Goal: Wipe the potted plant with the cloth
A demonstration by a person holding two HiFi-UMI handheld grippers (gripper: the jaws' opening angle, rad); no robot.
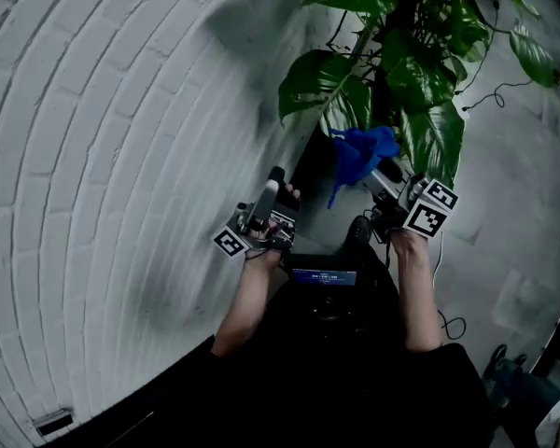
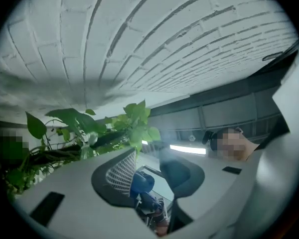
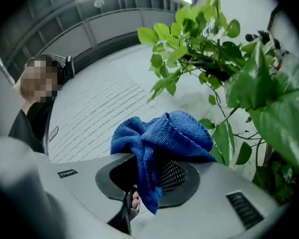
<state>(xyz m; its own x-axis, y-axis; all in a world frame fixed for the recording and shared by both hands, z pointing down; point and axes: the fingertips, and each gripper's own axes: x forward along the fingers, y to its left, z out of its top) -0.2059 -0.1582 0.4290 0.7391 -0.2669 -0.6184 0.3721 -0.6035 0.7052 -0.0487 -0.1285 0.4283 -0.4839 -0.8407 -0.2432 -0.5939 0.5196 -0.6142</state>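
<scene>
The potted plant [image 1: 411, 73] with broad green leaves stands at the top right of the head view, against the white brick wall. My right gripper [image 1: 371, 174] is shut on a blue cloth [image 1: 359, 152], which hangs bunched just below the lowest leaves without clearly touching them. In the right gripper view the cloth [image 3: 164, 133] drapes over the right gripper [image 3: 148, 176], with the plant [image 3: 199, 29] just beyond. My left gripper [image 1: 277, 175] is held to the left, away from the plant. In the left gripper view the left gripper [image 2: 150, 168] stands apart with nothing between its jaws; the plant [image 2: 134, 121] shows farther off.
A curved white brick wall [image 1: 121, 157] fills the left of the head view. Grey floor [image 1: 513, 203] lies to the right with thin cables [image 1: 448, 323] on it. A small device with a blue screen [image 1: 324, 275] sits at the person's chest.
</scene>
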